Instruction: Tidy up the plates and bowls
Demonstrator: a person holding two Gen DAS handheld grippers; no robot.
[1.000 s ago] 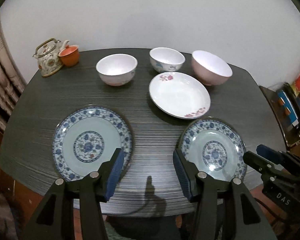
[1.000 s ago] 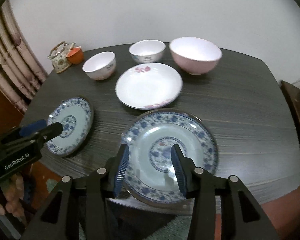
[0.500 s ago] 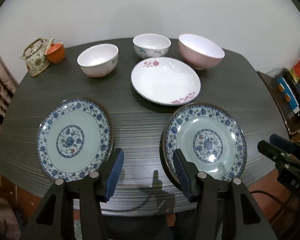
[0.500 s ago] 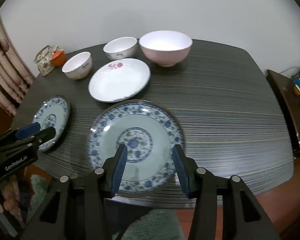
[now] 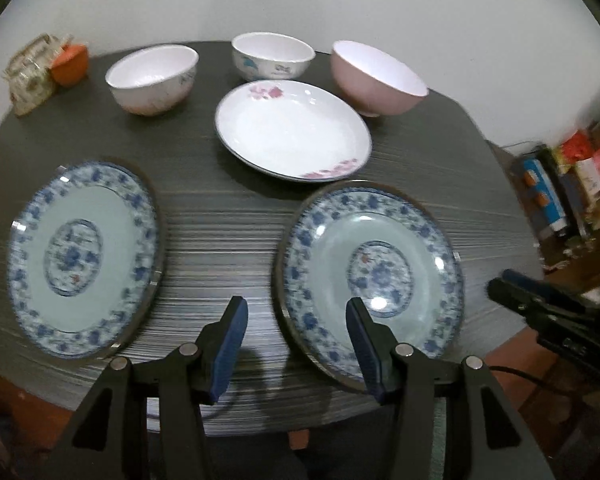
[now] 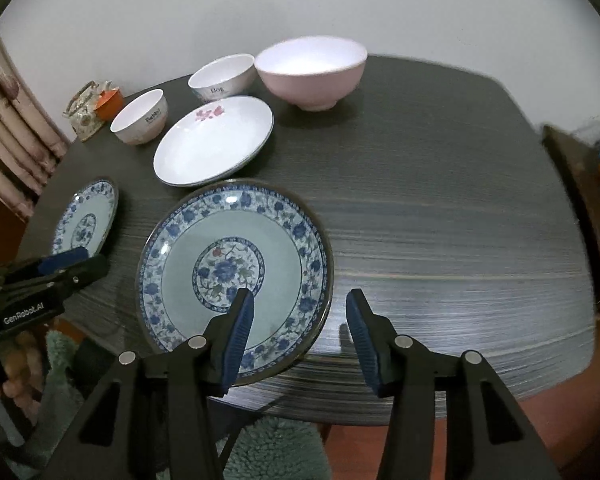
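Two blue-patterned plates lie on the dark table: a left plate (image 5: 82,258) (image 6: 85,220) and a right plate (image 5: 370,268) (image 6: 236,264). Behind them sits a white floral plate (image 5: 294,130) (image 6: 214,140). At the back stand two white bowls (image 5: 152,78) (image 5: 272,56) and a pink bowl (image 5: 378,78) (image 6: 312,70). My left gripper (image 5: 296,330) is open and empty above the table's front edge, between the blue plates. My right gripper (image 6: 298,326) is open and empty over the right plate's right rim.
A patterned teapot (image 5: 30,72) (image 6: 85,110) and an orange cup (image 5: 70,64) stand at the back left corner. A side shelf with packets (image 5: 560,188) is to the right. A curtain (image 6: 8,128) hangs at the left. A green rug (image 6: 276,448) lies below the front edge.
Both grippers moved right and closer to the table. The right gripper opened wider and shifted from over the right plate's centre to its right rim. The plates and bowls stayed put.
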